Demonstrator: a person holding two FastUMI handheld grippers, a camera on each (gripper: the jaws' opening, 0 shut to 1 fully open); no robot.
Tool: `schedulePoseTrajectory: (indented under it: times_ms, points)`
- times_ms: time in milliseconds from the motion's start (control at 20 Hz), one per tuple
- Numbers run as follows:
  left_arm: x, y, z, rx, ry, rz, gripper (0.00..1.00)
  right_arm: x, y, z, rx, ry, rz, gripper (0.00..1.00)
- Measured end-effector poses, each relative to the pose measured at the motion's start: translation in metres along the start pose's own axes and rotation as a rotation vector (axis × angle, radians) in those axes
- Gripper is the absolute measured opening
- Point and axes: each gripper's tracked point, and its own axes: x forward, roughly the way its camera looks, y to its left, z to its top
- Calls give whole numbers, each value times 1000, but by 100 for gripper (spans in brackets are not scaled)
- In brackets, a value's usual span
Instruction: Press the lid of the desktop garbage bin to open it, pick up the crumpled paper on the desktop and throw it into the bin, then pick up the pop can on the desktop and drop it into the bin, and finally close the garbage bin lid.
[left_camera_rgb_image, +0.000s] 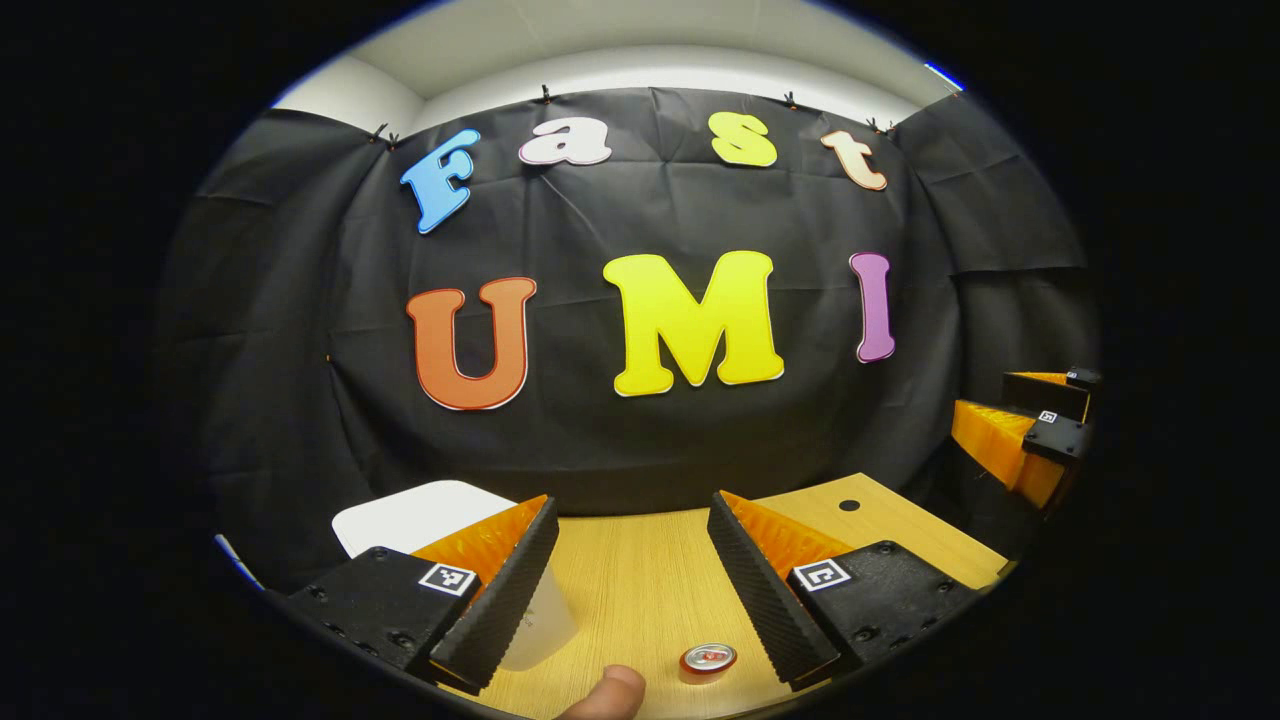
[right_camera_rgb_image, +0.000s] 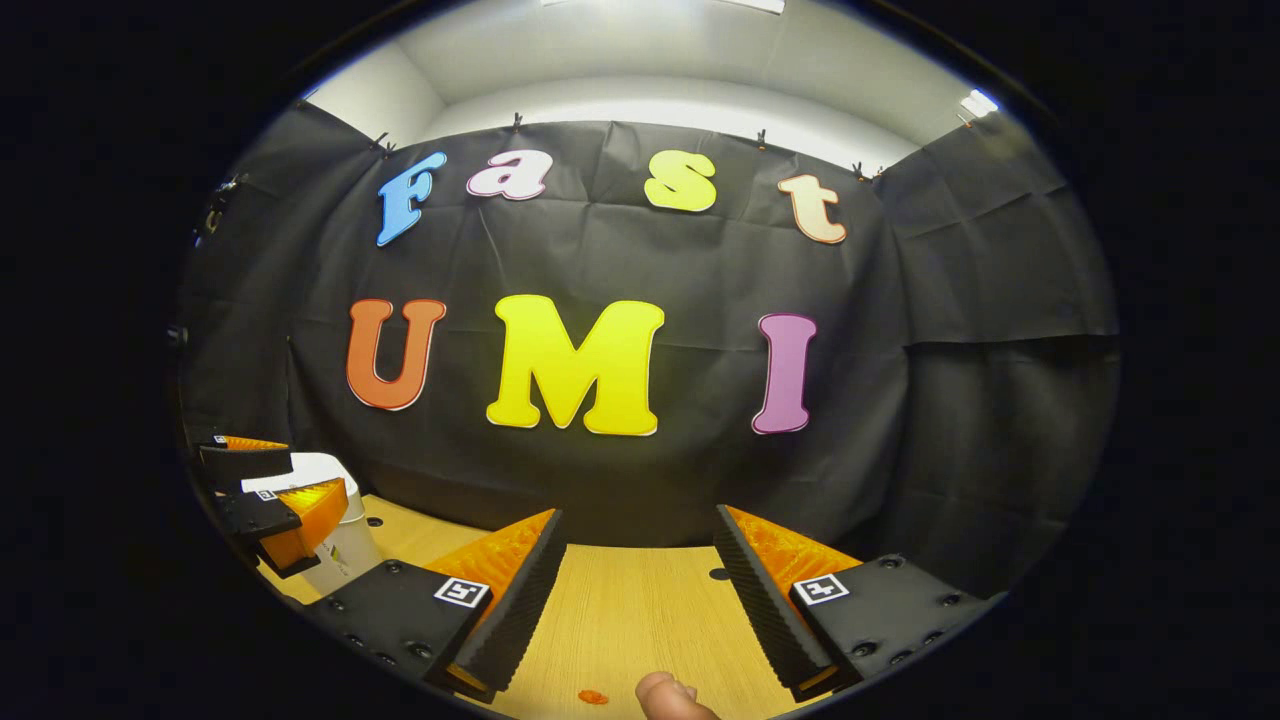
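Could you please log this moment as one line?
left hand-held gripper open | right hand-held gripper open | bin lid closed | can on desk

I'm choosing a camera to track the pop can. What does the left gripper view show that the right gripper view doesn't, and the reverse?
Left gripper view: the pop can upright on the table, close to the open left gripper, and the right gripper at the right edge. Right gripper view: a small orange scrap on the wood, and the left gripper near the bin. Both: the white bin, the wooden table, open jaws, a fingertip at the bottom.
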Motion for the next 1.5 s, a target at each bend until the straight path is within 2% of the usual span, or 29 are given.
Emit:
schedulePoseTrajectory:
  times_ms: [300,450,550,700,850,1050,1100,1250,1400,1450,1500]
  points:
    - [11,20,2,12,8,55,98,2,4,-1,-12,7,14,94]
    - [20,32,3,-5,15,81,89,6,8,-2,-20,15,26,94]
    - [27,46,7,-2,3,120,92,15,18,-3,-28,20,36,94]
    - [37,66,7,34,-2,168,84,21,32,-6,-40,30,60,94]
    - [48,90,-2,38,35,205,67,26,45,-15,-55,50,79,94]
    - [60,131,-21,1,108,290,45,34,66,-23,-52,82,112,94]
    - [61,141,-29,-8,138,316,43,36,70,-25,-56,87,116,94]
    - [63,164,-46,-29,191,365,24,41,83,-30,-62,103,132,94]
    - [67,176,-70,-77,258,377,17,44,94,-36,-71,118,151,94]
    - [68,178,-75,-102,275,375,10,44,97,-37,-74,123,157,94]
    - [68,179,-80,-143,291,367,8,44,98,-39,-77,126,158,94]
